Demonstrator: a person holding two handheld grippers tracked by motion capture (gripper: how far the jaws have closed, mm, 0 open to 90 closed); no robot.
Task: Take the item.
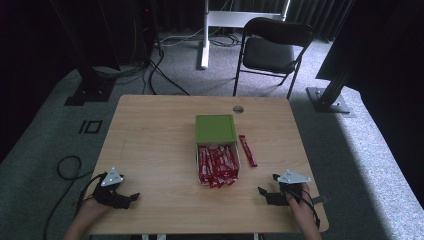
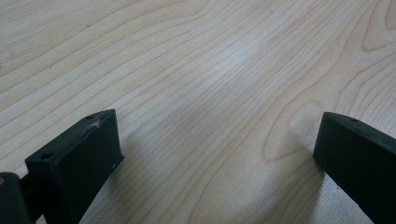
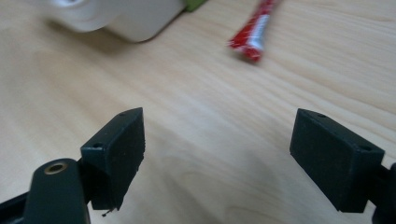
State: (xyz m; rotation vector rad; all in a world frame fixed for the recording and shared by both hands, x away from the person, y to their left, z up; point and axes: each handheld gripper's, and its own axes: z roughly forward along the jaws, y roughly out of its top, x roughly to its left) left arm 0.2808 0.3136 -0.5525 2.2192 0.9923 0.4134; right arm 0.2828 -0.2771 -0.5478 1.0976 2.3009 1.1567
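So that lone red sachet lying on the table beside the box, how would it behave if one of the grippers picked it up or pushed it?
The red sachet looks thin and flat, so it is probably very light and would slide on the smooth wooden table rather than roll. Being a long, narrow packet, it would likely flex or droop if held by one end. Its glossy wrapper in the right gripper view suggests it may be slippery.

Black claws (image 1: 131, 198) (image 1: 266, 192), grey triangular plates, trailing cables.

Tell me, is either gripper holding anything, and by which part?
Nothing is held. The left gripper and right gripper are both open over bare table.
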